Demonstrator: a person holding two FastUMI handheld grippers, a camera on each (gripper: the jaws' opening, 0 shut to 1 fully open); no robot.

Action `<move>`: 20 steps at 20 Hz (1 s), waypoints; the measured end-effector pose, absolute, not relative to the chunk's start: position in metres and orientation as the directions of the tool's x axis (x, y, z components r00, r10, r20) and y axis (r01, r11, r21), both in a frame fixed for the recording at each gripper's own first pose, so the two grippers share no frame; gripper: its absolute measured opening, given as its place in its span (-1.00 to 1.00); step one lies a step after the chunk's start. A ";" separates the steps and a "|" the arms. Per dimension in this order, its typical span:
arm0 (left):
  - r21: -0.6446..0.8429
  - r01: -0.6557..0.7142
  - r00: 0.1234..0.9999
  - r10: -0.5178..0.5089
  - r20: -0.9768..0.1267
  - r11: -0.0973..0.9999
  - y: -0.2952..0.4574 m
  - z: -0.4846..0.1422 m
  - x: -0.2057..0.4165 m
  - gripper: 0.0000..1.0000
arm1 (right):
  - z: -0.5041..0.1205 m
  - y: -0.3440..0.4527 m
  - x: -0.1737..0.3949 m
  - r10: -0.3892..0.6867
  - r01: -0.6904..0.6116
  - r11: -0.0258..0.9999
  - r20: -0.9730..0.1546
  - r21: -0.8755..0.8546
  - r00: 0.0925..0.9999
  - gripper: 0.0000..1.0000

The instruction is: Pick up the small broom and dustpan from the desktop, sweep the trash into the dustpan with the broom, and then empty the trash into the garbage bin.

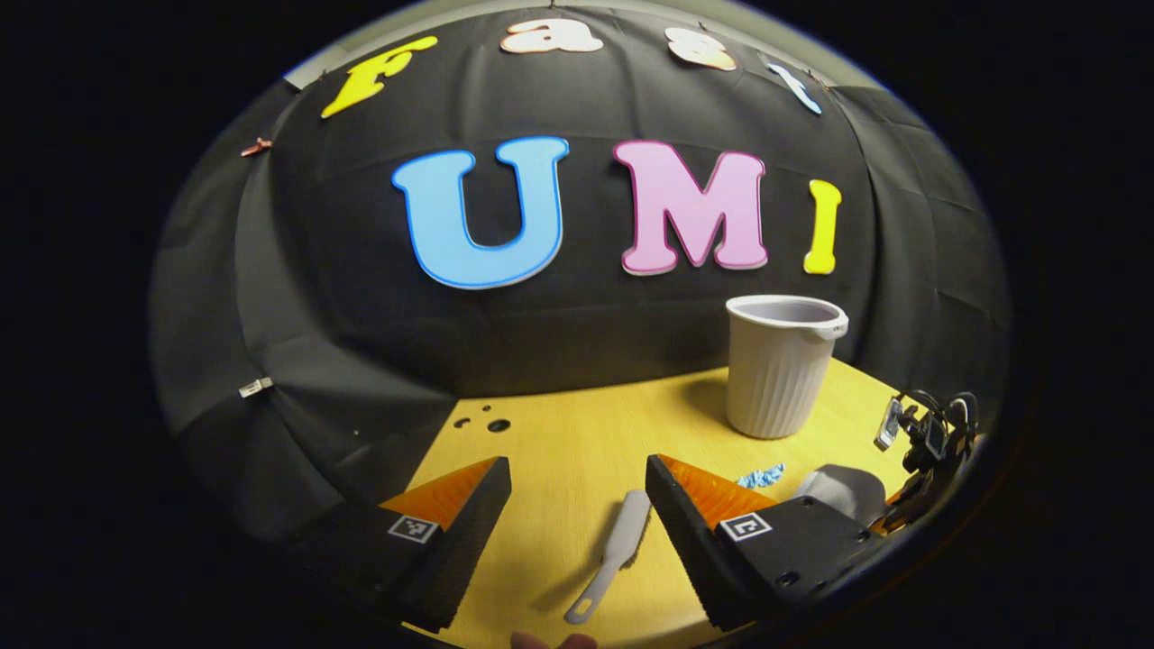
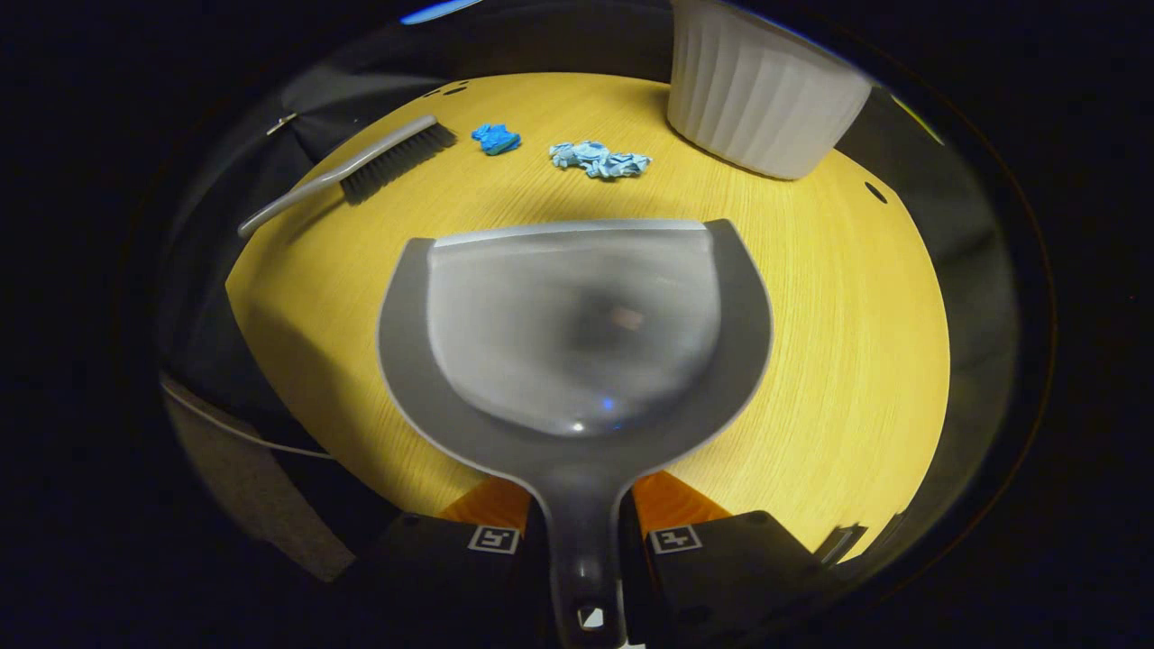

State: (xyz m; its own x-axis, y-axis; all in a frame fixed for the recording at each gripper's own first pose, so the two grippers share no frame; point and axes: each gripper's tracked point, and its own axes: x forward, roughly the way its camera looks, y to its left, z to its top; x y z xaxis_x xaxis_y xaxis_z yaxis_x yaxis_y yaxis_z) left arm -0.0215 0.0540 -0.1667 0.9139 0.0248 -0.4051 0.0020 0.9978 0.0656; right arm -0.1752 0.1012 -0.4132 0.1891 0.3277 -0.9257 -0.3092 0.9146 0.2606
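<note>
Right gripper view first: my right hand-held gripper [image 2: 581,532] has its two fingers pressed on the handle of the dustpan [image 2: 577,333], whose pan spreads forward over the yellow worktop [image 2: 838,379] with its front lip toward 12 o'clock. Beyond that lip lie two bits of blue trash, a crumpled pale piece [image 2: 599,160] at about 12 o'clock and a darker scrap [image 2: 495,138] at 11, both apart from the pan. The small broom [image 2: 361,171] lies flat at 10 o'clock, bristles toward the scraps, and the ribbed garbage bin [image 2: 766,99] stands at 1 o'clock. In the left gripper view my left hand-held gripper [image 1: 577,491] is spread wide and holds nothing; the broom's handle [image 1: 613,554] lies on the worktop between its fingers, nearer the right one, untouched. I judge the step in hand to be taking up the broom. To do it well I would lower the left fingers astride the handle, centre them on it, and close mid-handle, not at the tip, so the bristles stay controllable. Meanwhile the dustpan's lip should sit flat on the worktop facing the trash, or scraps may slip under.
</note>
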 end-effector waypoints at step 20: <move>-0.078 0.229 0.300 -0.147 -0.943 0.970 0.038 -0.398 -0.055 0.84 | -0.386 0.084 -0.150 0.311 -0.364 0.902 -0.934 0.232 0.175 -0.26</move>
State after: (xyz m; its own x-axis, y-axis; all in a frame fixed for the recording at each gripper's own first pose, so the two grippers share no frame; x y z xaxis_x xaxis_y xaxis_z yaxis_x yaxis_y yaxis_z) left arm -0.0550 0.0382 -0.3982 0.3000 -0.1466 -0.9426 0.2294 0.9702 -0.0779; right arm -0.1500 0.0843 -0.3859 0.1751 0.3106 -0.9343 -0.3638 0.9022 0.2317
